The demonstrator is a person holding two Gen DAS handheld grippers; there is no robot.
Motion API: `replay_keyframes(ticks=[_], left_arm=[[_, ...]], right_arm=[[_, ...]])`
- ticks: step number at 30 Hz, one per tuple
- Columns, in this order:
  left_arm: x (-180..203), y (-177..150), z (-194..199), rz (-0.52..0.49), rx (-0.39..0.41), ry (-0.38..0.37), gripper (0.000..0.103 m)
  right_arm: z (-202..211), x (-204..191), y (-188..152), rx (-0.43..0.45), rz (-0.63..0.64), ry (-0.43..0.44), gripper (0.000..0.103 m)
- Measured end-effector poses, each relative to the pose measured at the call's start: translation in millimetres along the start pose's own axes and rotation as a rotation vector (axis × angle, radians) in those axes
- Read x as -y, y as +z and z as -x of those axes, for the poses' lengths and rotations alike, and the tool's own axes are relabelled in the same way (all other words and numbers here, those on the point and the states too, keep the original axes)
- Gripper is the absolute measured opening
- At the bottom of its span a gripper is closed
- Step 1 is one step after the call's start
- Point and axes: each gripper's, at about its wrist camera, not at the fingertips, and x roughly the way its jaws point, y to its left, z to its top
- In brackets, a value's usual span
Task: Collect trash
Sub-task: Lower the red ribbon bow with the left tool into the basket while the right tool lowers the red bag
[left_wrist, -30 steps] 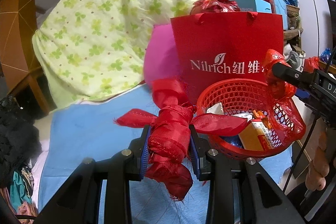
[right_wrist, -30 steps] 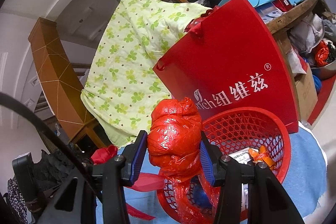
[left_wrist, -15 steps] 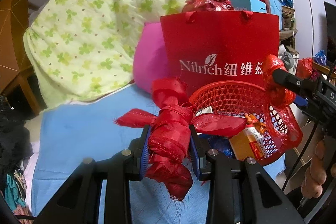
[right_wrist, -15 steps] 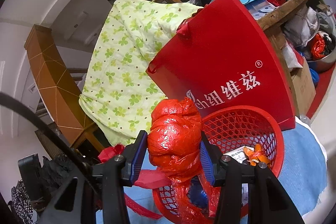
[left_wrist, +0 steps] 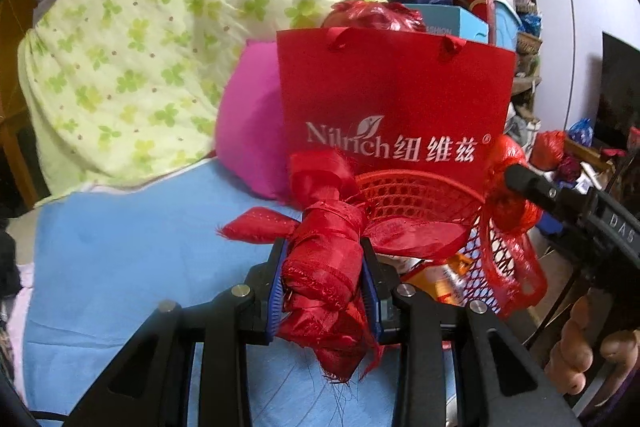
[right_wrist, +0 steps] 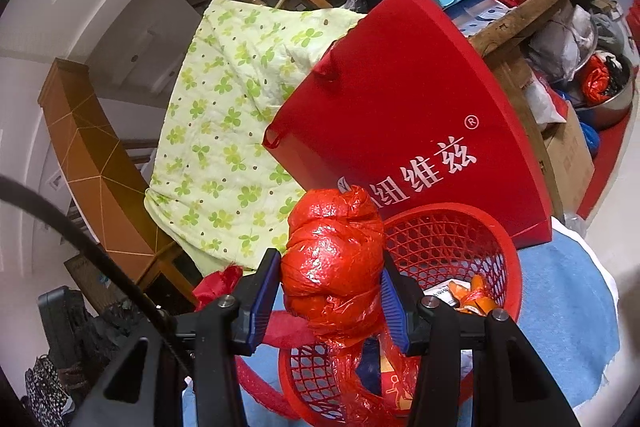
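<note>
Two close wrist views, shared red basket [left_wrist: 420, 187] [right_wrist: 452, 243]

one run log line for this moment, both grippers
left gripper: shut on red cloth bundle | right gripper: shut on red plastic bag | red basket: beneath bag

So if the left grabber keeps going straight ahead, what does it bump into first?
Probably the red mesh basket, just ahead of the left gripper and the red ribbon bundle it holds. The red paper bag stands behind the basket. Depth is hard to judge.
</note>
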Motion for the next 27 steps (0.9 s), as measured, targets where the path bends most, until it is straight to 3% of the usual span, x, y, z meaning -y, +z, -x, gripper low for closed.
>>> replay_keyframes(ticks=[12, 20, 27], left_arm=[[0, 27, -21, 0.096, 0.038, -0.112, 0.035], [6, 29, -20, 0.184, 0.128, -0.194, 0.037], [18, 6, -49, 0.136, 0.008, -0.158, 0.037]], right_arm=[[0, 15, 6, 0.032, -0.076, -0.027, 0.052], [2, 25, 9, 0.046, -0.115, -0.039, 0.052], [2, 25, 8, 0.042, -0.115, -0.045, 0.052]])
